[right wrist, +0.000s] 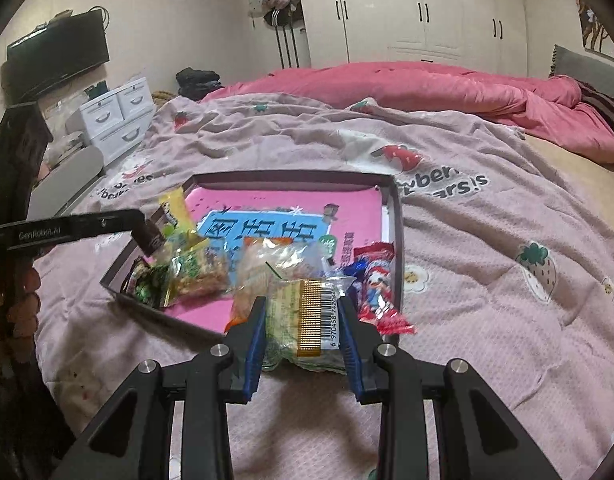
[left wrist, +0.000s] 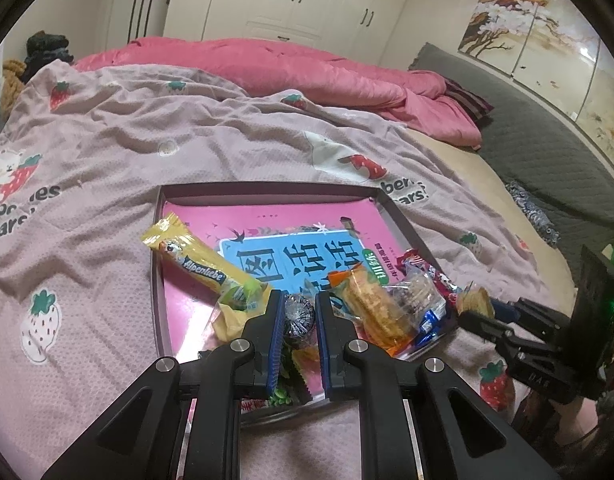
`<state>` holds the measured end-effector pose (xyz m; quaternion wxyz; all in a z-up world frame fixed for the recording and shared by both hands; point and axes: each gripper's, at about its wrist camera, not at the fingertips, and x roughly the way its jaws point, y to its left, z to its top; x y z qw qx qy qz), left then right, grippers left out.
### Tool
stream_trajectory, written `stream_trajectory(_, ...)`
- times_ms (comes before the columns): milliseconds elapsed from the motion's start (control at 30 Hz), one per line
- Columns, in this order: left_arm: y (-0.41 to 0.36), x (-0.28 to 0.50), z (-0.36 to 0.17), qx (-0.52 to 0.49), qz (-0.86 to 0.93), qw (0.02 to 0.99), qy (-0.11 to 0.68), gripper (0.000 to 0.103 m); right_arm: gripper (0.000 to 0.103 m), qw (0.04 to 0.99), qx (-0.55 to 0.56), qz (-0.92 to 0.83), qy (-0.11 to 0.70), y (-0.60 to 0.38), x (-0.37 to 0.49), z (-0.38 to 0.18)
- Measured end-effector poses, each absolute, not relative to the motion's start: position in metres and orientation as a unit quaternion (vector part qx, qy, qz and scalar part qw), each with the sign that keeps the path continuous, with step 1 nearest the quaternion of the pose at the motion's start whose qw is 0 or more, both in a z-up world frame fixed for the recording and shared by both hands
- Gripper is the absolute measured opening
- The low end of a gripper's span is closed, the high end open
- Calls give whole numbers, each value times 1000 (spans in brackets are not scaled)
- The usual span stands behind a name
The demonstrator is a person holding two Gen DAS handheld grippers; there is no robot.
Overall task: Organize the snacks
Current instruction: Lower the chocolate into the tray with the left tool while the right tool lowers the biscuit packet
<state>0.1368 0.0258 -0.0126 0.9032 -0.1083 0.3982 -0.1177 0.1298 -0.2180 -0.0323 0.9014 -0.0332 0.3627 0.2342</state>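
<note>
A dark-rimmed shallow box (left wrist: 267,190) (right wrist: 287,178) with a pink printed bottom lies on the bed and holds several snacks. Among them are a yellow Alpenliebe stick (left wrist: 199,264) (right wrist: 173,208), an orange cracker packet (left wrist: 371,304) and a red packet (right wrist: 375,280). My left gripper (left wrist: 299,316) (right wrist: 147,236) hangs over the box's near left part, shut on a small dark wrapped snack (left wrist: 300,314). My right gripper (right wrist: 303,320) (left wrist: 473,310) is at the box's near right corner. It is shut on a clear packet with a gold strip and a barcode (right wrist: 307,316).
The box rests on a rumpled pink strawberry blanket (right wrist: 487,280). A pink quilt (left wrist: 307,64) is heaped at the back and a grey headboard (left wrist: 547,140) lies to the right. White drawers (right wrist: 115,116) and a television (right wrist: 59,52) stand left of the bed.
</note>
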Motion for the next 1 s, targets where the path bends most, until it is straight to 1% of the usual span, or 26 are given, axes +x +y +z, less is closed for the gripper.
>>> stream_trajectory(533, 27, 143, -24, -95, -102, 903, 407, 16, 34, 907, -24, 220, 357, -216, 160, -42)
stream_trajectory(1000, 30, 145, -31, -86, -87, 903, 412, 16, 35, 903, -34, 258, 341, -196, 164, -45)
